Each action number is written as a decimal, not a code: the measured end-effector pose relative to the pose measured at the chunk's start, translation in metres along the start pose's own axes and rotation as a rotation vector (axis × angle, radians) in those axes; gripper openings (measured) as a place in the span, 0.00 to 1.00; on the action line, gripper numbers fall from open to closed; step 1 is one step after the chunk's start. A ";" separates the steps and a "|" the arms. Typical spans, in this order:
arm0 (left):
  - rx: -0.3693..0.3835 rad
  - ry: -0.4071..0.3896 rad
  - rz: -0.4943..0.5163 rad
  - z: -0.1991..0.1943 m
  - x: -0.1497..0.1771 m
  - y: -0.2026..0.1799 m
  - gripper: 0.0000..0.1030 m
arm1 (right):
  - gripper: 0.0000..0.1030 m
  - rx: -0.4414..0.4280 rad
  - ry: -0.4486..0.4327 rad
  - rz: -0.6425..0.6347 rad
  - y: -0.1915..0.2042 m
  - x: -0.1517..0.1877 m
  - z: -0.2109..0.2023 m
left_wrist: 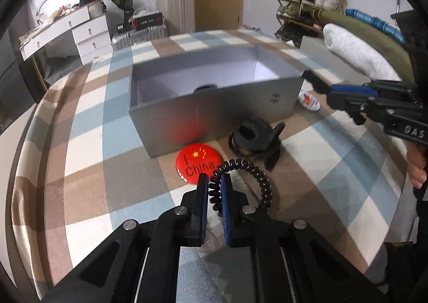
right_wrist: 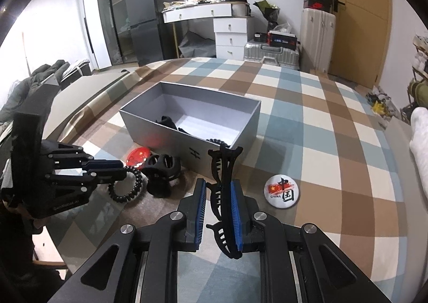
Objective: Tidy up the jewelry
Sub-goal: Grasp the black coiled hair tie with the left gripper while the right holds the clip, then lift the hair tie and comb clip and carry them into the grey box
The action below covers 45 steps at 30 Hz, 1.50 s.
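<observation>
My left gripper (left_wrist: 214, 178) clamps the black coil hair tie (left_wrist: 242, 169); my right gripper (right_wrist: 218, 185) pinches a black hair claw (right_wrist: 223, 196). The grey box (right_wrist: 149, 122) sits at twelve o'clock.

**Readable Words on Badges, Box and Grippers**

The red badge (left_wrist: 197, 164) reads "I China" beside yellow stars. The white badge (right_wrist: 282, 187) carries "CHINA" and large black Chinese characters. The grey box (right_wrist: 192, 126) bears a small black "H"-like mark on its front wall. The right gripper (left_wrist: 310, 77) shows "DAS" in raised letters on its body; the left gripper's (right_wrist: 121, 169) printed line is too blurred to read.
</observation>
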<state>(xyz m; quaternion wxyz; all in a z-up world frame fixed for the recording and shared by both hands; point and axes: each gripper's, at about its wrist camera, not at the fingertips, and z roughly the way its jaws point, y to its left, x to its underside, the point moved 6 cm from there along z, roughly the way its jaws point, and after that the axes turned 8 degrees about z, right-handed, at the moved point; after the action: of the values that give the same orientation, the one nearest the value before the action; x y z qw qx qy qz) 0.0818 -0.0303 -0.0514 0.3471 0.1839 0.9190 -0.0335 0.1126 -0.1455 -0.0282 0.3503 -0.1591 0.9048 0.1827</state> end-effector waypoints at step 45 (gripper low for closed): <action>-0.081 -0.288 -0.204 -0.021 -0.063 0.063 0.04 | 0.17 -0.273 -0.134 0.229 -0.004 -0.065 0.006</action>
<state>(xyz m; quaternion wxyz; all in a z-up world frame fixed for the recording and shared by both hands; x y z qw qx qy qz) 0.1353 0.0122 0.0099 0.4771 0.0688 0.8743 -0.0576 0.1635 -0.1363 0.0122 0.3617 -0.0885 0.8585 0.3525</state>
